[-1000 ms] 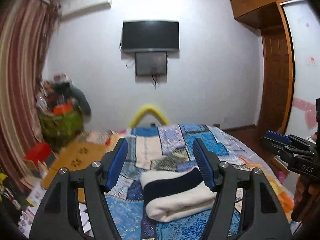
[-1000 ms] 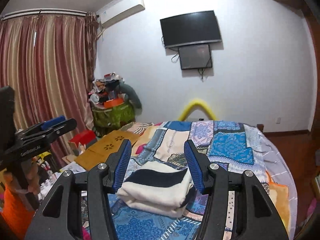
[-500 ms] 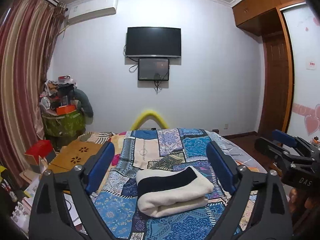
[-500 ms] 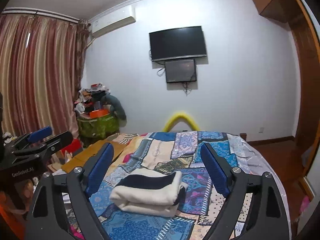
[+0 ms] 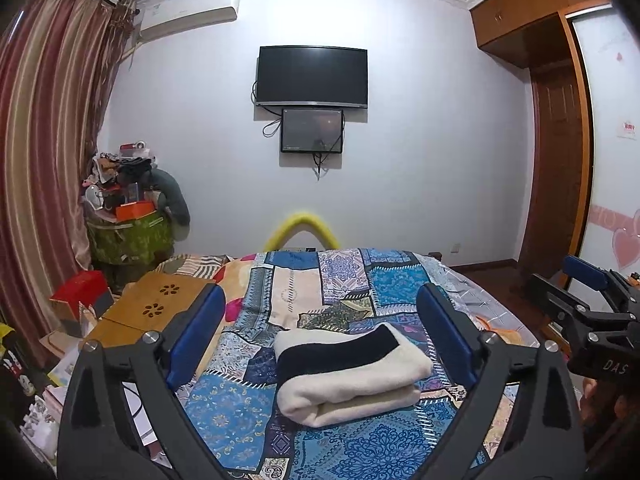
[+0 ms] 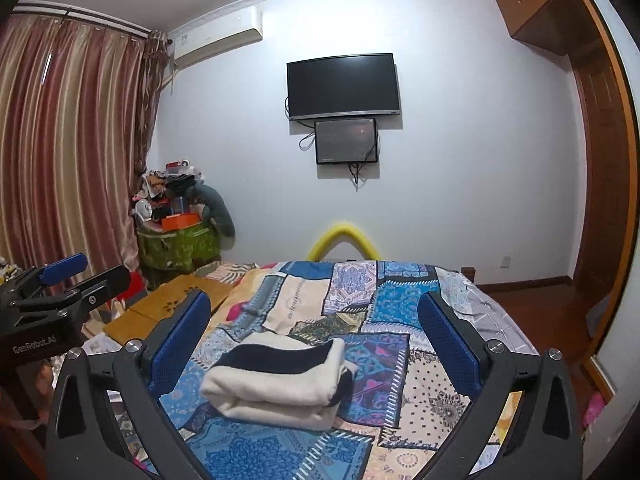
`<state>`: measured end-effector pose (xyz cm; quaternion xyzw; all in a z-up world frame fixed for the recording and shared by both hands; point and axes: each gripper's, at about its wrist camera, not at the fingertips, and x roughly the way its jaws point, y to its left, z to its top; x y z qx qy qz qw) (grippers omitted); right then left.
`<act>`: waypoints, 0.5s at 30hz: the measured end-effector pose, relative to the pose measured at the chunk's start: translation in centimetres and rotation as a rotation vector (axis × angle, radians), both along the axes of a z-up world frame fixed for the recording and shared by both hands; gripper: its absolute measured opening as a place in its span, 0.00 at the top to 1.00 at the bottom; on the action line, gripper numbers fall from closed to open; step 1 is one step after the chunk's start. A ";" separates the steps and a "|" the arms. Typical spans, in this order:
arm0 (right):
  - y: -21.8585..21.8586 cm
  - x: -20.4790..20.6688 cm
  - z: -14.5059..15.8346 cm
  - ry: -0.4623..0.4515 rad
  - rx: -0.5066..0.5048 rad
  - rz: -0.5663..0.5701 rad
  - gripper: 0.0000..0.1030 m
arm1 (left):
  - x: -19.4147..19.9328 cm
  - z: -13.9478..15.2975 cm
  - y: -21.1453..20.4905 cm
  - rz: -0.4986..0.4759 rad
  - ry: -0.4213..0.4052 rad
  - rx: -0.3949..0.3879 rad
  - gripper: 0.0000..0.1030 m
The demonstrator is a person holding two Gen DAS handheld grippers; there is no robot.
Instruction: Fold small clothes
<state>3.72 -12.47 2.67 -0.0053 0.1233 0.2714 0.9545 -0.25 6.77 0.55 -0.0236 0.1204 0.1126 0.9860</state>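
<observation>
Cream folded garment (image 5: 352, 376) lies on the quilt (image 5: 304, 292) (both tools gape wide, holding nothing).

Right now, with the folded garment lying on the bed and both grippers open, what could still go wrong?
1. The folded garment is a loose stack, its layers showing at the near edge. The left gripper and right gripper, whose jaws have just been opening, frame it, so a careless pull-back might snag and unfold it.
2. It lies on a soft patchwork quilt, not a firm surface, so any nudge could tip the layers askew.
</observation>
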 end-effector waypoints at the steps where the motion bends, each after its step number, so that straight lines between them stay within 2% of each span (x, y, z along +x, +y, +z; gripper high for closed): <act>1: -0.1 0.0 0.0 0.003 0.000 0.000 0.00 | 0.0 -0.1 -0.2 -0.001 0.001 0.003 0.06; 15: -0.1 -0.1 -0.2 0.024 -0.001 -0.005 0.00 | 0.2 -0.6 -0.9 -0.015 0.006 0.008 0.03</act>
